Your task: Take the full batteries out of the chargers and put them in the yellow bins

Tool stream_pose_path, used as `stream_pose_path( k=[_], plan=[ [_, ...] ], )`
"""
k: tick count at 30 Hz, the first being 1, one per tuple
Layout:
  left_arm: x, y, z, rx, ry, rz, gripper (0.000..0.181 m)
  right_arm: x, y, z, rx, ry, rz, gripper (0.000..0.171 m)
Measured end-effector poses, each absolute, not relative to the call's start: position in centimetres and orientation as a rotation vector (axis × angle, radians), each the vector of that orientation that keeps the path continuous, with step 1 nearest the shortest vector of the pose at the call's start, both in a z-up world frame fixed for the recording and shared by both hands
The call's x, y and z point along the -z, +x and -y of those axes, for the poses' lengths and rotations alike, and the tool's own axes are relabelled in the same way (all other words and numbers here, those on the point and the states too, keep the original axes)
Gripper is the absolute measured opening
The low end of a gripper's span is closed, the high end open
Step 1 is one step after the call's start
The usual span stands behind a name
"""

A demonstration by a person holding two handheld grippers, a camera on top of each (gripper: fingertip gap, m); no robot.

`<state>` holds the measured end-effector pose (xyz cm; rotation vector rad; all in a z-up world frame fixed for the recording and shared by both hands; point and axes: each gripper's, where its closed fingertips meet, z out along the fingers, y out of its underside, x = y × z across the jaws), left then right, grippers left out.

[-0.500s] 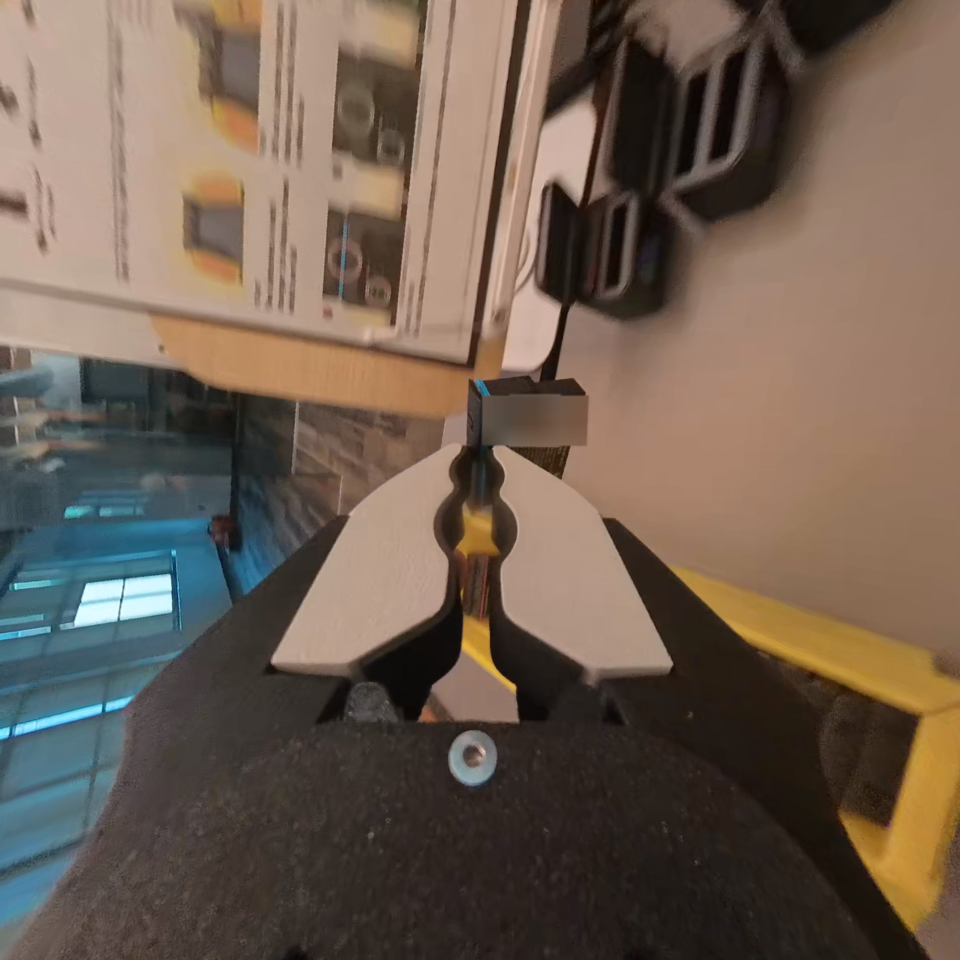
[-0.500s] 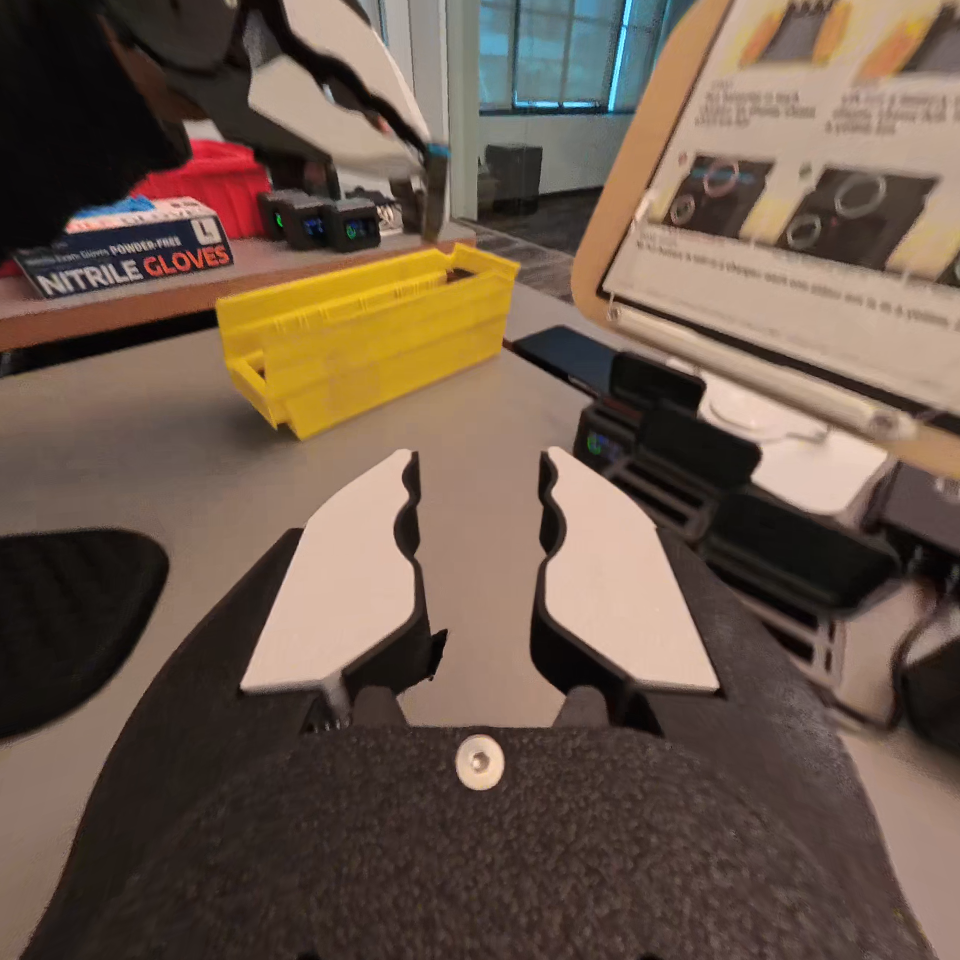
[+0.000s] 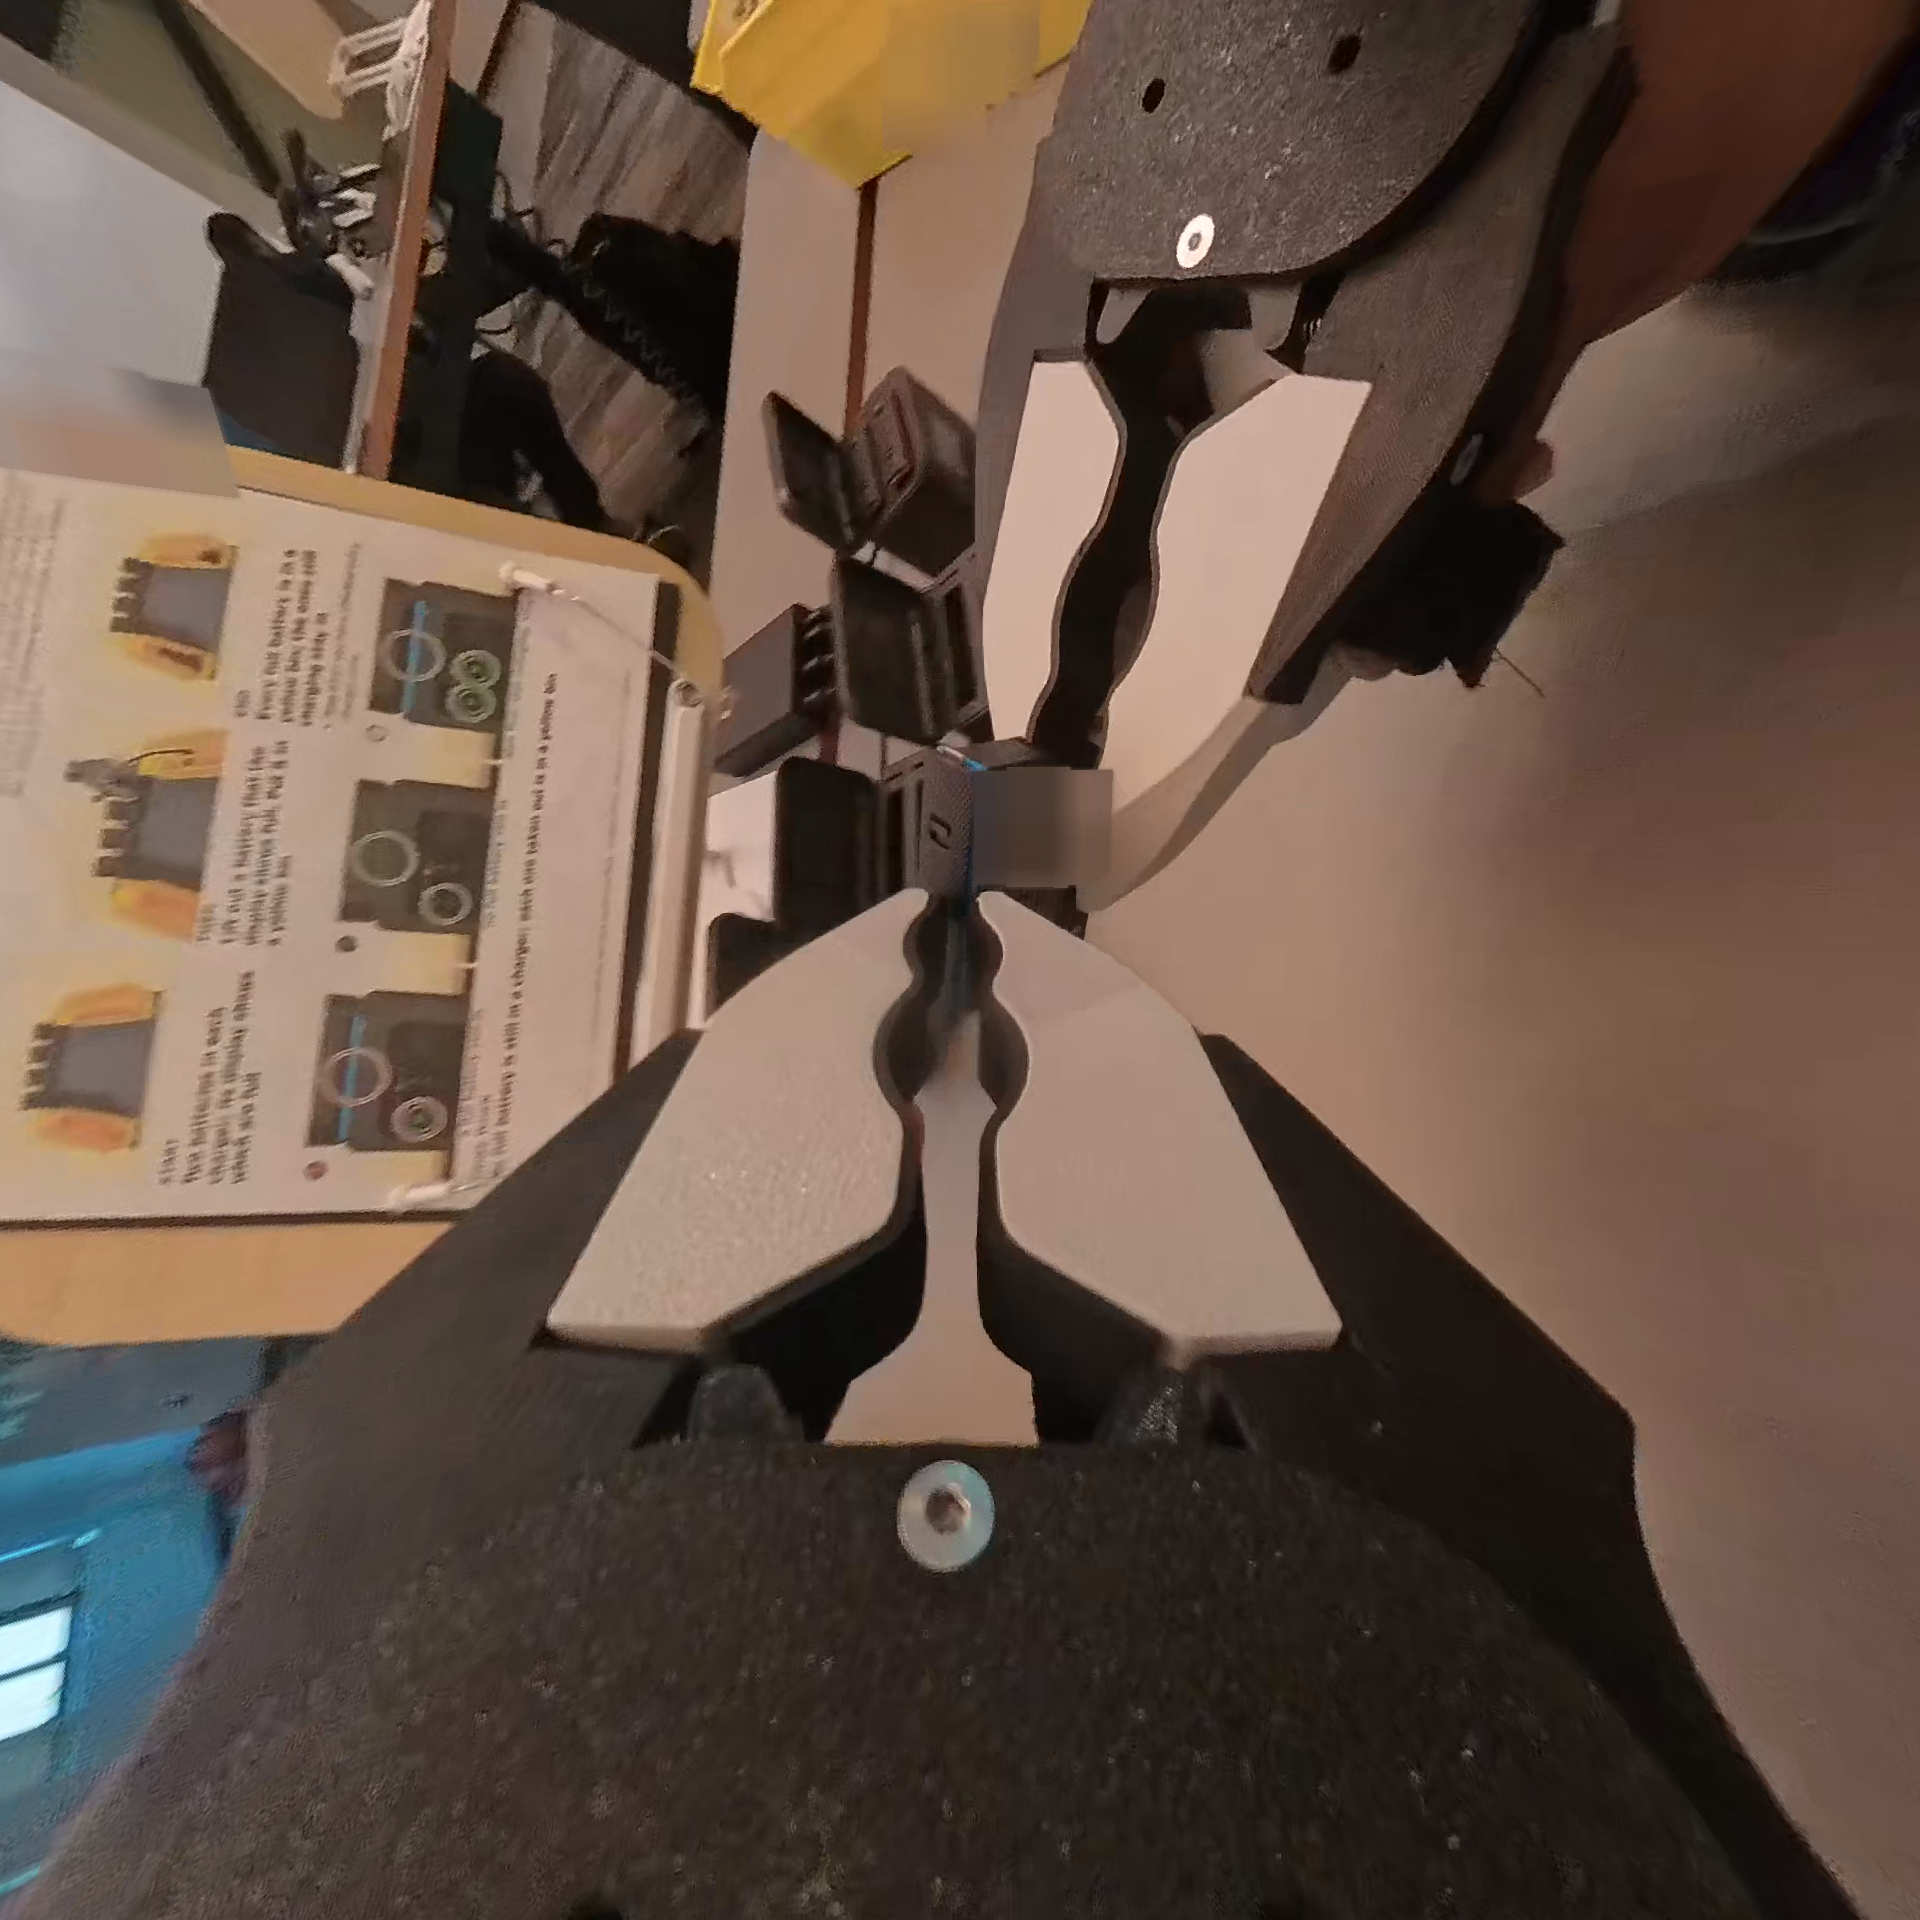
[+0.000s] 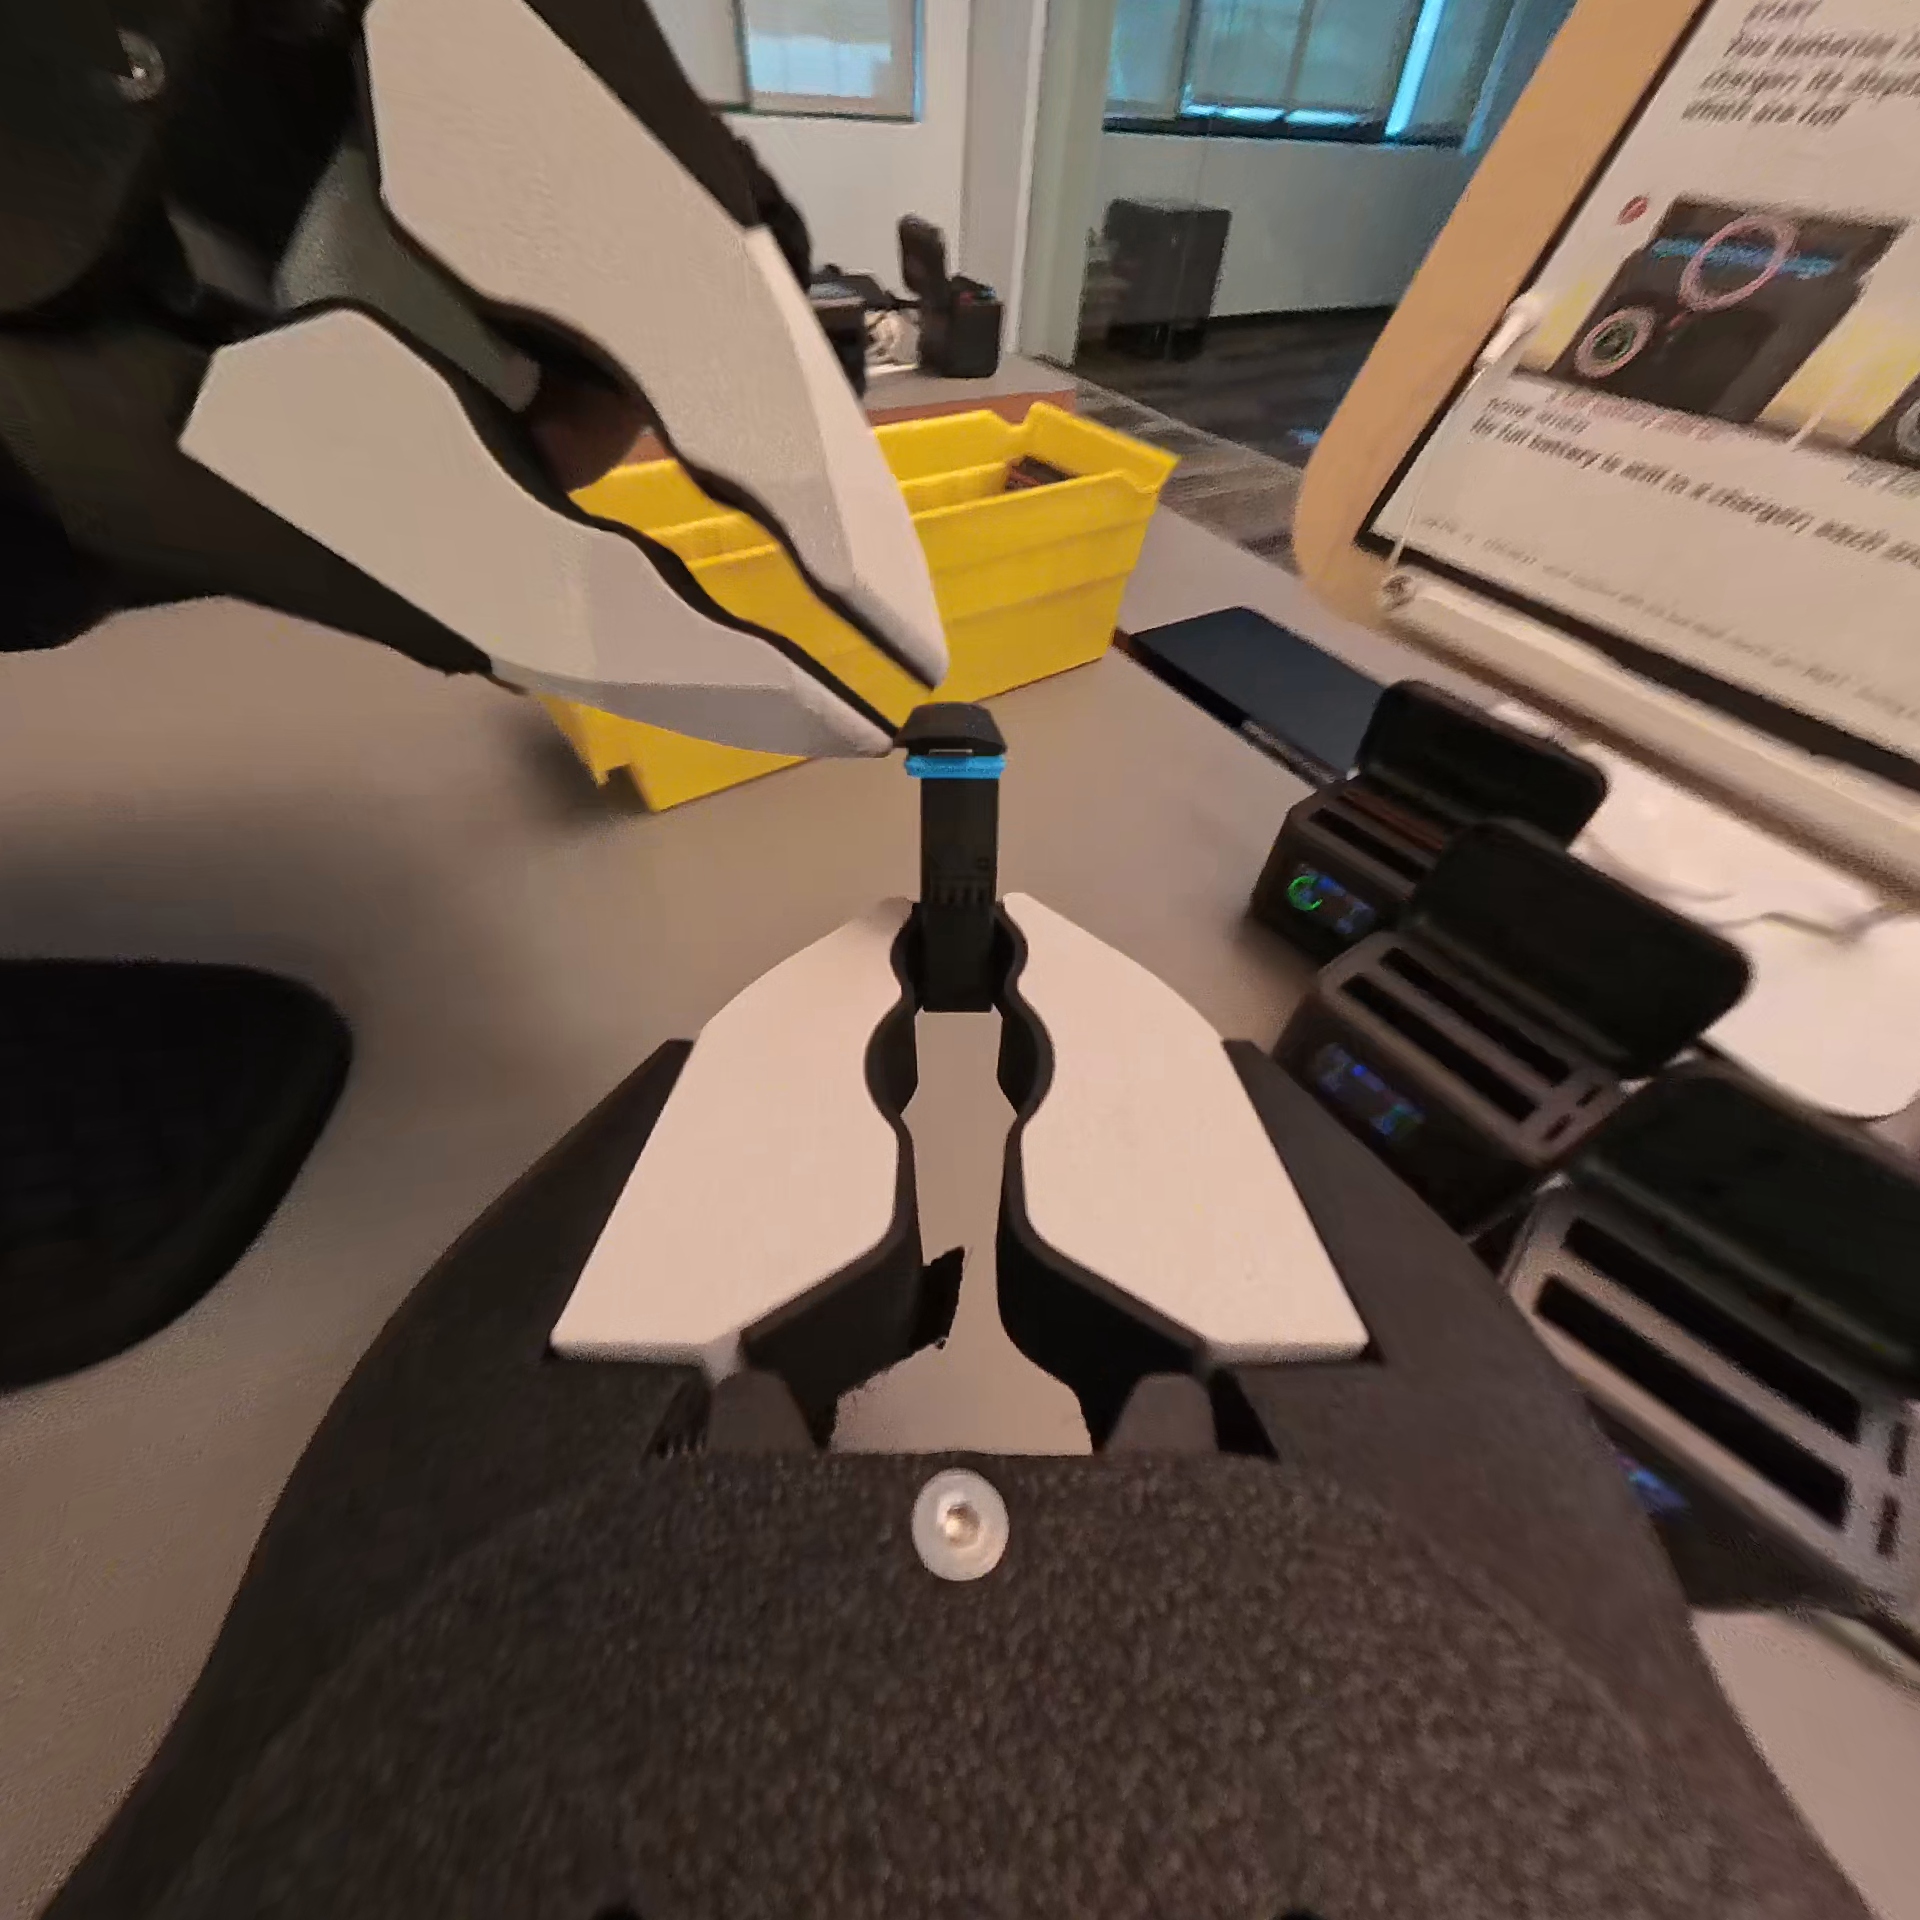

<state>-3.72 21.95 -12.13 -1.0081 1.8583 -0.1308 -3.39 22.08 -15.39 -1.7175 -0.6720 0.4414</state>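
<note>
1. While both grippers meet over the table (image 4: 312,831), the right gripper (image 4: 954,920) has its jaws drawn in on the lower end of a black battery (image 4: 954,883), which stands upright between its fingertips.
2. Battery's top end, above a blue band, sits at the tips of the left gripper (image 4: 904,717); from the right wrist view, those jaws are nearly together.
3. Left wrist view: left gripper (image 3: 954,904) jaws narrow, pinching the battery (image 3: 951,831) edge; right gripper (image 3: 1049,821) reaches in from the far side.
4. Chargers (image 4: 1507,997) with open lids stand in a row to the right, small displays lit.
5. Yellow bin (image 4: 1018,561) lies beyond the battery, apart from it.
6. An instruction board (image 4: 1558,364) leans behind the chargers.
</note>
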Motion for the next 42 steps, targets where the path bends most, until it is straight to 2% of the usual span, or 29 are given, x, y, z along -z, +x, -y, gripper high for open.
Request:
stream_pose_path(
  k=[4,6,11,15,18,23,27,31,34,38,42],
  plan=[
    [12.3,-3.5,-20.5,0.439,-1.163,-1.831,0.032,16.2,-2.7,-19.6,-0.742,-1.719,0.683,0.010],
    [12.2,-3.5,-20.1,0.649,-1.274,-1.796,0.039,15.7,-2.3,-18.0,-0.950,-1.683,0.685,0.010],
    [12.4,-3.4,-16.8,1.088,-1.390,-1.832,0.036,14.7,-1.5,-14.5,-1.311,-1.602,0.716,0.010],
    [11.4,-2.8,-14.3,1.288,-1.372,-1.866,0.032,15.7,-1.7,-13.4,-1.368,-1.616,0.770,0.010],
    [12.6,-1.7,-15.3,1.123,-1.472,-1.837,0.028,16.5,-1.5,-14.5,-1.190,-1.650,0.760,0.010],
    [13.8,-0.8,-18.9,1.044,-1.824,-1.418,0.031,16.4,1.7,-18.2,-0.505,-1.634,0.676,0.010],
    [13.7,0.6,-17.9,1.403,-1.932,-1.093,0.043,15.5,3.5,-19.0,-0.008,-1.522,0.727,0.010],
    [13.3,1.8,-17.2,1.727,-1.955,-0.807,0.047,14.9,4.1,-19.0,0.425,-1.368,0.833,0.010],
    [14.0,2.3,-17.4,1.769,-1.963,-0.719,0.048,14.6,3.9,-18.7,0.651,-1.245,0.919,0.010],
    [14.5,2.7,-17.5,1.829,-1.974,-0.651,0.029,15.0,3.4,-18.6,0.870,-1.133,1.003,0.010],
    [15.1,2.6,-17.6,1.813,-1.980,-0.678,0.026,15.7,3.4,-18.8,0.887,-1.144,1.032,0.013]
  ],
)
